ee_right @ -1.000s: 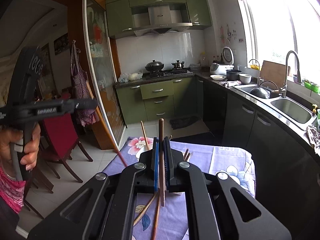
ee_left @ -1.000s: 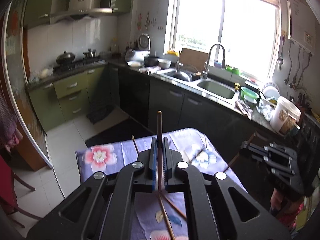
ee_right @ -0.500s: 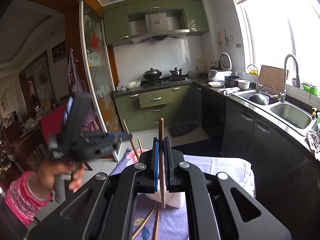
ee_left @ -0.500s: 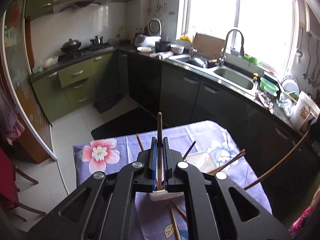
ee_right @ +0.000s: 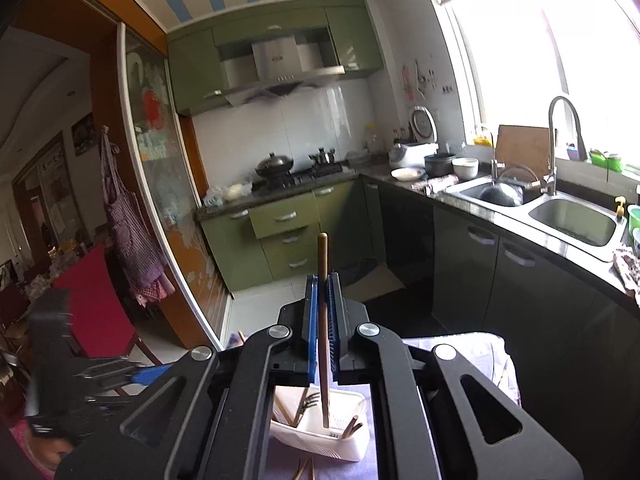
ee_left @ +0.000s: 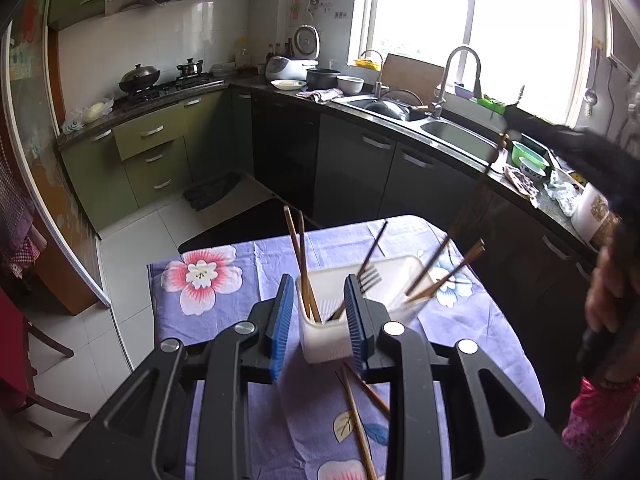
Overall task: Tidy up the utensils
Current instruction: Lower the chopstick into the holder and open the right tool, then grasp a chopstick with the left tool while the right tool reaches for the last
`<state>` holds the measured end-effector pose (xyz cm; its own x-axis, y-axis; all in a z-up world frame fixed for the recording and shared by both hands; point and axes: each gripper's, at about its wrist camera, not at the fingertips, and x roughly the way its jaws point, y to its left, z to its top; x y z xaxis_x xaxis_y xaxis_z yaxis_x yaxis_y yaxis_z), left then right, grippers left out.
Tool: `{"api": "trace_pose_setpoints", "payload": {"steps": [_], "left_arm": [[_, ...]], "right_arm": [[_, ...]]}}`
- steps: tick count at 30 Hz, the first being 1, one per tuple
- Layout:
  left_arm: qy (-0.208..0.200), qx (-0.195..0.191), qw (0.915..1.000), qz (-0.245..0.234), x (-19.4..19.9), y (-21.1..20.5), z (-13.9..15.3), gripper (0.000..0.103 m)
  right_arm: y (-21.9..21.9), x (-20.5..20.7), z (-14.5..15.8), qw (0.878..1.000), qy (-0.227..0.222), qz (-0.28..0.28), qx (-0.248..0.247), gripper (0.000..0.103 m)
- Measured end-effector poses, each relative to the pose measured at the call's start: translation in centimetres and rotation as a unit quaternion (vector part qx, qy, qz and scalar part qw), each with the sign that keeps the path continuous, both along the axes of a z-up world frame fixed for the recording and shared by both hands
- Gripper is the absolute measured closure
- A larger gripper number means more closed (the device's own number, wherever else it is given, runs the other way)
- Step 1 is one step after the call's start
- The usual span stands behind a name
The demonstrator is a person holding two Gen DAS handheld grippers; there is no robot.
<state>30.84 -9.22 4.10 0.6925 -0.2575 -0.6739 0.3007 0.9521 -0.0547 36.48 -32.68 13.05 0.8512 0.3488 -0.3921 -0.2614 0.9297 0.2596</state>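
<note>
1. Left wrist view: my left tongs [ee_left: 320, 320] are spread wide with nothing between the blue pads [ee_left: 281, 322]. They hang right over the near end of the white utensil holder [ee_left: 334, 344], which sits on the desk [ee_left: 224, 312] with its purple flowered cloth.
2. Same view, inside the holder: two brown chopsticks [ee_left: 300, 256] lean up out of the left compartment, a dark fork [ee_left: 370, 270] pokes tines-down in the middle, and a few more chopsticks [ee_left: 448, 272] angle out to the right.
3. Still that view: two loose chopsticks [ee_left: 358, 412] lie crossed on the cloth just in front of the holder, between the tong arms. At the far right edge I can make out the hand [ee_left: 608, 292] on the other handle, pretty blurry.
4. Right wrist view: my right tongs [ee_right: 323, 328] are pressed together, pinching a single brown chopstick [ee_right: 322, 264] upright. Its lower tip hangs down inside the utensil holder [ee_right: 332, 440], over the slotted bottom; can't tell if it's touching.
5. Same view: the fork [ee_right: 310, 400] and a couple of chopstick ends [ee_right: 352, 428] show in the holder below. The left tongs [ee_right: 148, 374] show blurred at the lower left, off to the side of the holder.
</note>
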Motion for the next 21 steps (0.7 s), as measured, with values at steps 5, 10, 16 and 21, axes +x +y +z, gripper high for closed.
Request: {"api": "trace_pose_setpoints", "payload": {"steps": [5,10,16,21], "left_arm": [[0.019,0.01,0.9997,-0.009,-1.3,0.3,-1.4,0.072],[0.045,0.013,0.9989,-0.01,-1.4,0.4,-3.3,0.072],[0.089,0.024,0.9957,-0.011,-1.0,-0.5,-7.0,0.072],[0.156,0.037,0.9868,-0.02,-0.4,-2.4,-12.3,0.072]], "right_arm": [[0.1,1.3,-3.2,1.0,0.027,0.003,-0.006,0.097],[0.6,1.7,-5.0,0.999,0.042,0.017,-0.021,0.096],[0.3,-1.0,-4.1,0.999,0.011,0.024,-0.027,0.096],[-1.0,-5.7,-5.1,0.999,0.005,0.038,-0.039,0.088]]}}
